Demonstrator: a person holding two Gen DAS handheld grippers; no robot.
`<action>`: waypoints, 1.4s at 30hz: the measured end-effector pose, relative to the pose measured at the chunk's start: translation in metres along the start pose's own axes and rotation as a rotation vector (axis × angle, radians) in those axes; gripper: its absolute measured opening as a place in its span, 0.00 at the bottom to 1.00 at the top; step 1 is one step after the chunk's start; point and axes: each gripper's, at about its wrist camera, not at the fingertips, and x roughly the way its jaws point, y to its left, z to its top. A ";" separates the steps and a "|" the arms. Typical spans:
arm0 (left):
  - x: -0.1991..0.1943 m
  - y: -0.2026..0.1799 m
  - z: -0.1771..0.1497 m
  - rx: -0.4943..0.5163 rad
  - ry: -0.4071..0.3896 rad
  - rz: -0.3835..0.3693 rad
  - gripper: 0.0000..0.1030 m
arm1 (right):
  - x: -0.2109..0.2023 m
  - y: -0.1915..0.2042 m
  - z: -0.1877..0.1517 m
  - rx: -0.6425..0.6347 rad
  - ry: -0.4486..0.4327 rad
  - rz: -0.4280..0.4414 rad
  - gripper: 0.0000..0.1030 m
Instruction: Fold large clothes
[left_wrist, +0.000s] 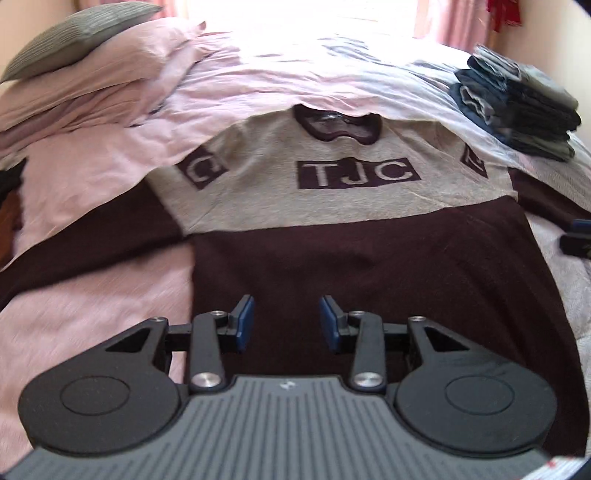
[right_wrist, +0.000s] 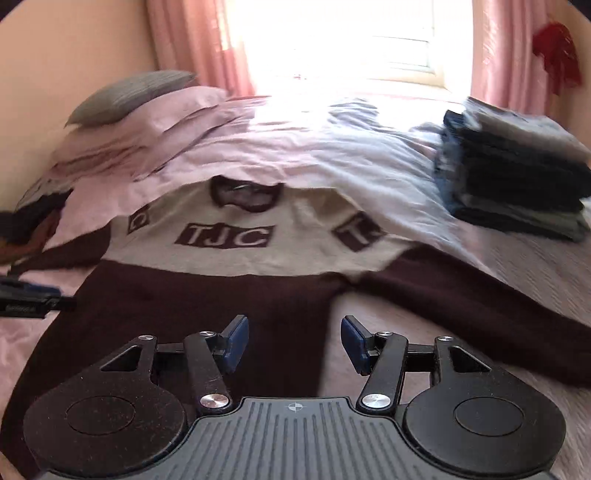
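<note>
A large sweater (left_wrist: 369, 266) lies flat, face up, on the bed, maroon below and grey above with "TJC" on the chest; its sleeves spread out to both sides. In the right wrist view the same sweater (right_wrist: 207, 295) fills the middle, with its right sleeve (right_wrist: 461, 299) running to the right. My left gripper (left_wrist: 287, 320) hovers open over the maroon lower body, holding nothing. My right gripper (right_wrist: 294, 341) is open above the sweater's lower right edge, also holding nothing. Each gripper shows at the edge of the other's view: the right gripper (left_wrist: 576, 240), the left gripper (right_wrist: 29, 295).
A stack of folded dark clothes (left_wrist: 517, 110) (right_wrist: 513, 177) sits at the bed's far right. Pink pillows (left_wrist: 92, 81) with a grey cushion (left_wrist: 74, 33) lie at the far left. The pink bedsheet (right_wrist: 369, 158) stretches to a bright window with pink curtains.
</note>
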 end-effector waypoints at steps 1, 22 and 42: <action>0.009 -0.003 0.001 0.025 0.007 -0.014 0.34 | 0.016 0.011 -0.006 -0.033 0.026 -0.015 0.51; -0.098 0.000 -0.141 0.039 0.319 0.053 0.37 | -0.079 0.017 -0.157 0.255 0.502 -0.155 0.52; -0.343 -0.103 -0.084 -0.142 0.025 0.110 0.89 | -0.302 0.033 -0.031 0.125 0.195 -0.002 0.52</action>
